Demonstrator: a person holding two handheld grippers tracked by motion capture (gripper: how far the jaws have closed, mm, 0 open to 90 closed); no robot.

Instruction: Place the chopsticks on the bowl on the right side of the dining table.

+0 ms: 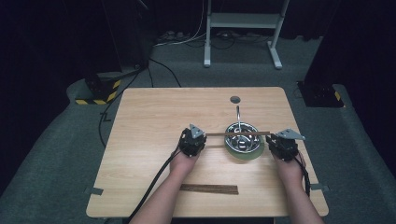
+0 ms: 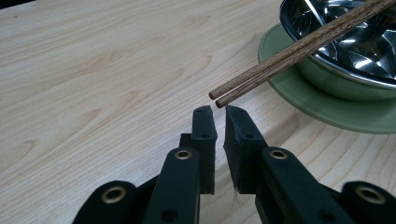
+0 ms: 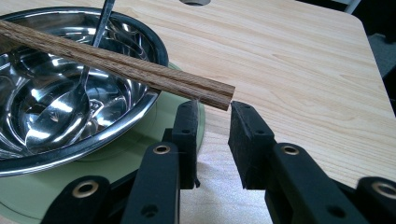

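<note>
A pair of brown wooden chopsticks (image 1: 238, 134) lies level across the rim of a steel bowl (image 1: 252, 145), which sits on a green plate (image 1: 243, 156). A metal spoon (image 1: 238, 116) rests in the bowl. In the left gripper view, my left gripper (image 2: 219, 112) is shut with nothing between its jaws. The chopsticks' thin ends (image 2: 289, 51) hang just past its tips. My right gripper (image 3: 215, 109) is open, and the thick ends of the chopsticks (image 3: 140, 70) sit just above and beyond its tips, not between the pads. The two grippers (image 1: 204, 139) (image 1: 271, 141) flank the bowl.
A second bundle of dark chopsticks (image 1: 209, 189) lies near the table's front edge. A round hole (image 1: 235, 99) is in the wooden table (image 1: 154, 112) behind the bowl. Cables trail from both grippers toward the person.
</note>
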